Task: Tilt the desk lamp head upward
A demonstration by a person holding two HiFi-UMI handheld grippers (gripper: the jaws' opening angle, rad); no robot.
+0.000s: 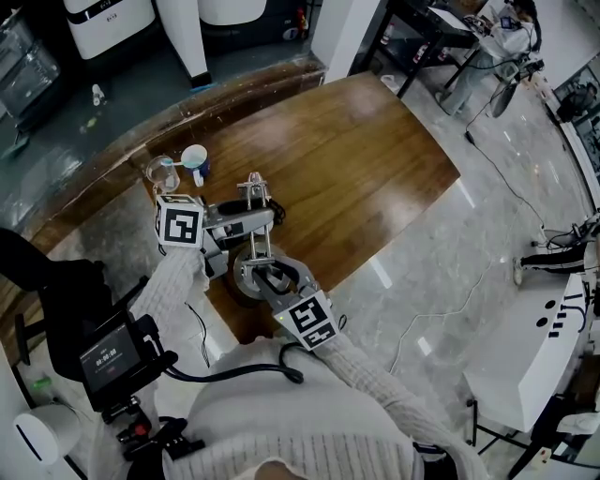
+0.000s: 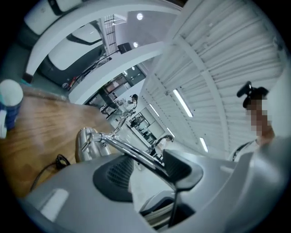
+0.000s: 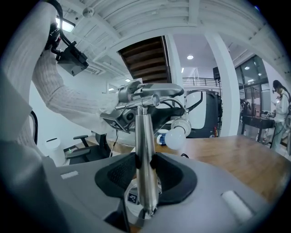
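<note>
A chrome desk lamp (image 1: 253,246) stands near the front left edge of the wooden table (image 1: 356,169). My left gripper (image 1: 246,217) is shut on the lamp's upper arm (image 2: 132,152), which runs between its jaws toward a chrome joint (image 2: 97,135). My right gripper (image 1: 265,272) is shut on the upright chrome post (image 3: 145,154) just above the round base (image 1: 246,286). In the right gripper view the white bulb (image 3: 176,138) hangs to the right of the post, with the left gripper (image 3: 129,117) behind it holding the top arm (image 3: 152,93).
A white and blue cup (image 1: 195,161) and a clear glass (image 1: 164,173) stand at the table's left edge behind the lamp. A black cable (image 2: 58,160) lies on the wood. A camera rig (image 1: 108,361) sits at my lower left. A person (image 1: 511,28) works far back.
</note>
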